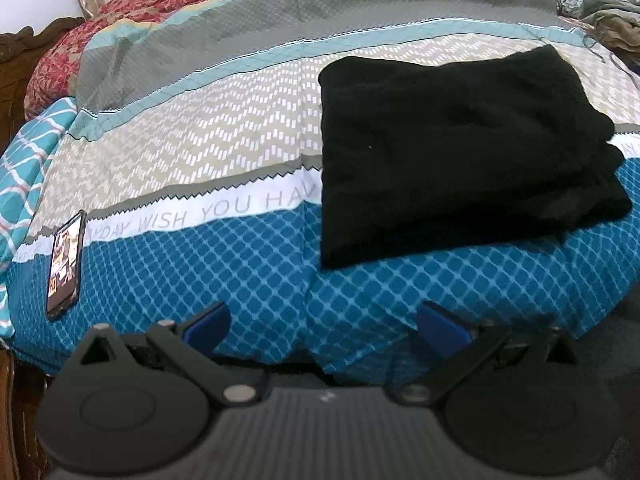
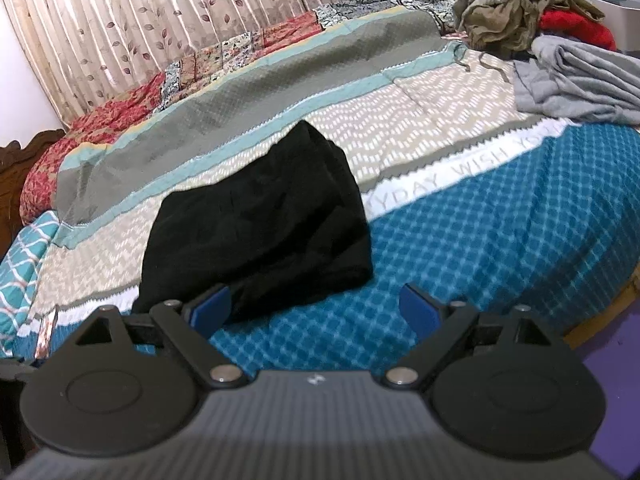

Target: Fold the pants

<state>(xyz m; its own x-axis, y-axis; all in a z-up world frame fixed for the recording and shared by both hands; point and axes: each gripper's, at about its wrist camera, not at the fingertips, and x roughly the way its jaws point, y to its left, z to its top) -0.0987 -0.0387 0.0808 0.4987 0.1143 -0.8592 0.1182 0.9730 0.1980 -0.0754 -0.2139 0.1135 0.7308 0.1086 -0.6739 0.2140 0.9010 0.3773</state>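
Observation:
The black pants (image 1: 460,160) lie folded in a thick rectangle on the patterned bedspread (image 1: 240,152). In the left wrist view they are ahead and to the right. My left gripper (image 1: 324,326) is open and empty, held back over the blue front part of the bed, apart from the pants. In the right wrist view the folded pants (image 2: 260,232) lie ahead and to the left. My right gripper (image 2: 316,310) is open and empty, its left finger (image 2: 210,308) close to the near edge of the pants.
A phone (image 1: 66,260) lies on the bed at the left, near the edge. A pile of loose clothes, olive (image 2: 516,12), red and grey (image 2: 580,76), sits at the far right. Patterned pillows (image 2: 100,128) and a curtain (image 2: 140,20) are behind.

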